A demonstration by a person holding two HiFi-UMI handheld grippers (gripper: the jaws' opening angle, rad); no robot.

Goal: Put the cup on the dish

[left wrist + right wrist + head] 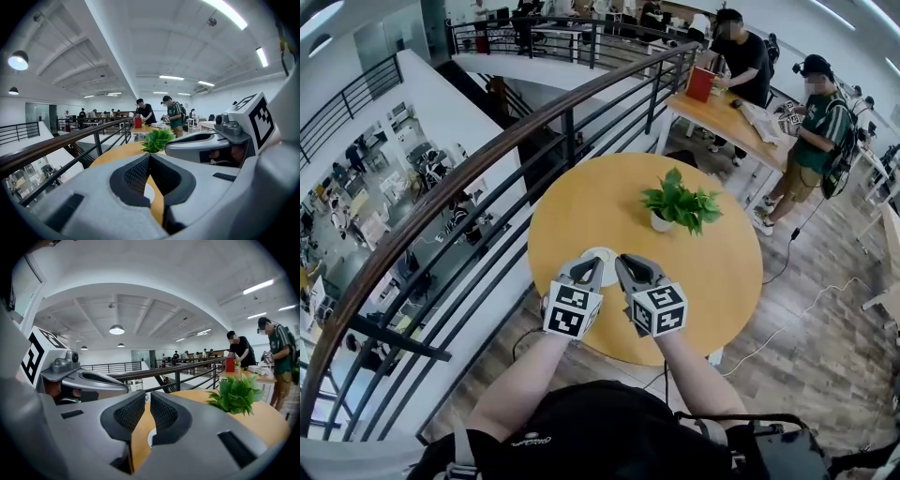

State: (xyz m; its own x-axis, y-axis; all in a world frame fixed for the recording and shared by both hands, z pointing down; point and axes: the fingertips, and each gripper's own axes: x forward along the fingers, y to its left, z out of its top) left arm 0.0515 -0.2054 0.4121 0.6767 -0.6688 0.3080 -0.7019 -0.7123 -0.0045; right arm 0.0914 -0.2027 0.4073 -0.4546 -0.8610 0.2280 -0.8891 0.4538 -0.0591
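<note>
- White pot (660, 223) near the bench's (572, 202) middle holds a green plant (682, 201).
- White dish (606, 254) at near edge.
- Left tool (593, 263), right tool (624, 262): jaws together.

Bright, even indoor light falls from ceiling strip lights (229, 14) and round lamps (116, 329); shadows are soft. Fisheye distortion curves the edges, and both gripper views have dark corners.

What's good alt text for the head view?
Seen from above, a person holds the left gripper and right gripper side by side, both shut and empty, over the near part of a round wooden table. A white round item lies partly hidden behind their tips, and a small potted plant stands further back.
</note>
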